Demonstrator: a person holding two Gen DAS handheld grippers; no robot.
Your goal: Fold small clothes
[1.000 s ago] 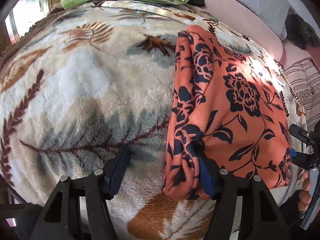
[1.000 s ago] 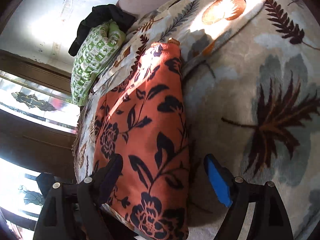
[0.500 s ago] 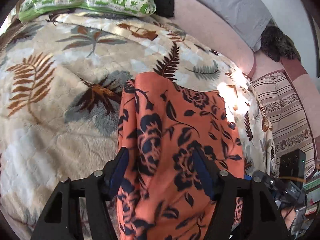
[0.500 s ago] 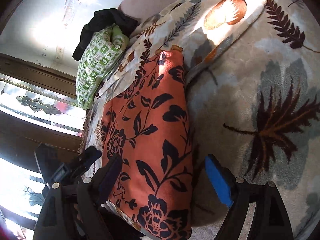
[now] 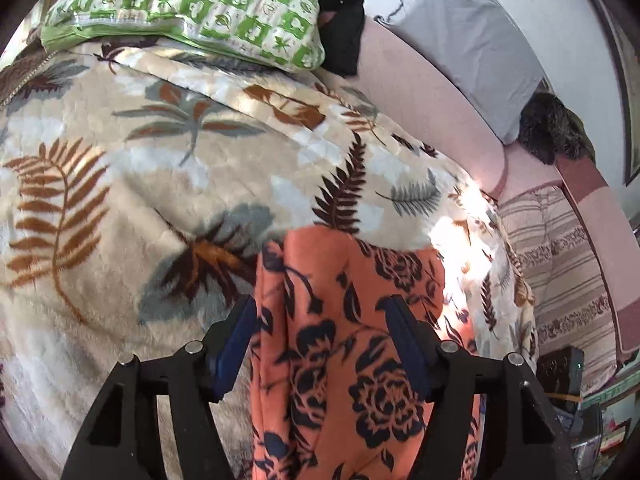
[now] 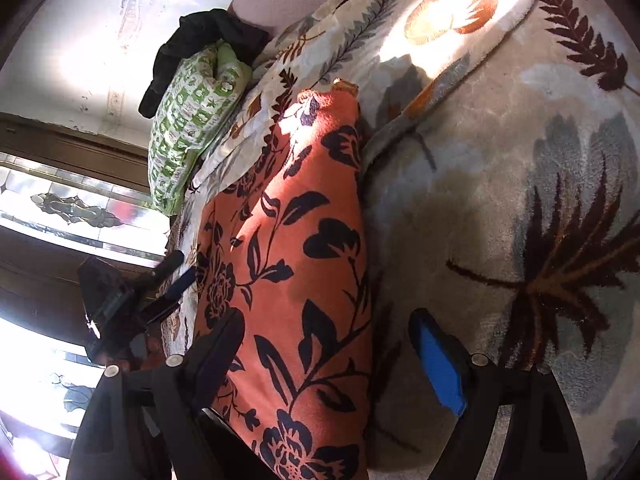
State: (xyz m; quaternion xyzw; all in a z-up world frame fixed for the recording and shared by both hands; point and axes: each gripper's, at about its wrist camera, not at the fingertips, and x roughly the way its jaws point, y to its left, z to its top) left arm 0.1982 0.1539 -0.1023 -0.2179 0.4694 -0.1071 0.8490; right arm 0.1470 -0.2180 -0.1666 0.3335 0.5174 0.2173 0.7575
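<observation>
Orange cloth (image 5: pixel 352 344) with dark flowers, folded into a long strip, lying on a leaf-print blanket (image 5: pixel 132 184) over the bed. Left tongs (image 5: pixel 320 340) wide apart, straddling the strip, one blue-padded finger (image 5: pixel 236 344) at the cloth's left edge, the other over its floral face; nothing gripped. Right tongs (image 6: pixel 326 350) also wide, dark finger (image 6: pixel 218 348) over the cloth's (image 6: pixel 288 264) left side, blue pad (image 6: pixel 438 364) off on the blanket (image 6: pixel 520 184) to the right; holding nothing. Left tongs visible in the right view (image 6: pixel 132 292), beside the strip's far edge. Green-checked pillow (image 5: pixel 188 8) at the head of the bed, black garment (image 5: pixel 344 28) touching it, grey pillow (image 5: pixel 468 36) beyond, striped sheet (image 5: pixel 560 264) to the right.
</observation>
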